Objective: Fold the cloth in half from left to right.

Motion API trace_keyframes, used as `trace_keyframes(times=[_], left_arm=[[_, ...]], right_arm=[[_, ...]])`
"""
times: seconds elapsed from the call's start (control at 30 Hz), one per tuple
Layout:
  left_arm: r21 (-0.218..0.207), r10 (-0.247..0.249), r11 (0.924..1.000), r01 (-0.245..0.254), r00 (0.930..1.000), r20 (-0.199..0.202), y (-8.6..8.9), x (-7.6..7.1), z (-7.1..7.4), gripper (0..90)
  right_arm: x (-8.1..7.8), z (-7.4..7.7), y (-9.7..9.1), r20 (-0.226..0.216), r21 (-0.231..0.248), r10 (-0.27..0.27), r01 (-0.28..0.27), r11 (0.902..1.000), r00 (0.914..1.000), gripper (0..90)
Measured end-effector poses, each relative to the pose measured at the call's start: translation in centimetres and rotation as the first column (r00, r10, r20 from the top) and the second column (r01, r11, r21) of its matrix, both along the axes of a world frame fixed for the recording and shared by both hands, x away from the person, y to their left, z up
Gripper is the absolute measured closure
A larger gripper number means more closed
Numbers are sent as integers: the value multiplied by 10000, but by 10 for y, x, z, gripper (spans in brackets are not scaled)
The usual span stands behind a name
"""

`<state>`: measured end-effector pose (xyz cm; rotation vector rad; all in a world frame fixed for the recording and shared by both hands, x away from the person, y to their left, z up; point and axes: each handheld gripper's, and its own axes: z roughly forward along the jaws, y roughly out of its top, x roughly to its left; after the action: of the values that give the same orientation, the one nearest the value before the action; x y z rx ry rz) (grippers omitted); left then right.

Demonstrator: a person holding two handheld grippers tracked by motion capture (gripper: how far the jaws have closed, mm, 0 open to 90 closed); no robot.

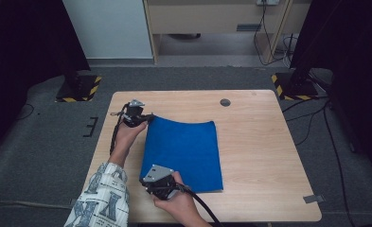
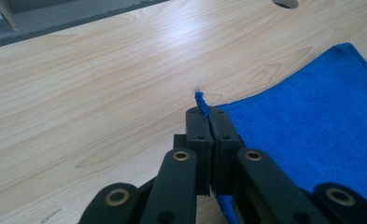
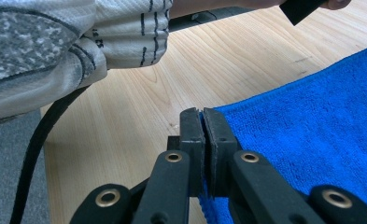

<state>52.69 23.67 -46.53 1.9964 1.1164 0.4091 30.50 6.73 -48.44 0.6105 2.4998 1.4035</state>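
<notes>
Pale wood table (image 1: 259, 151) under blue cloth (image 1: 183, 151), grey carpet (image 1: 46, 156) around.

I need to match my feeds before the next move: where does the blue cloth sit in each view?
High view: blue cloth lies at the table's middle, left of centre.
Left gripper view: right side, corner pinched in the jaws.
Right gripper view: right side, corner pinched in the jaws.
Shared landmark: the light wooden table.
</notes>
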Motion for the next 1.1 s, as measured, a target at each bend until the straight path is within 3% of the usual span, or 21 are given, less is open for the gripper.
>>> trace_keyframes(times=[0.6,0.77,0.97,1.1], left_arm=[[31,155,9999,-155,9999,7,14,-3,4,882],[125,156,9998,-156,9999,-17,5,-2,2,881],[338,151,9993,-147,9998,-124,-16,1,-4,880],[188,164,9997,-162,9998,-74,-29,2,-6,880]], right_arm=[[0,3,12,24,192,25,-26,9998,10000,876],[1,4,6,70,224,-30,29,9997,10000,876],[4,-2,-21,-160,490,-376,383,9981,9992,876],[3,-6,-36,-232,446,-503,513,9977,9985,876]])
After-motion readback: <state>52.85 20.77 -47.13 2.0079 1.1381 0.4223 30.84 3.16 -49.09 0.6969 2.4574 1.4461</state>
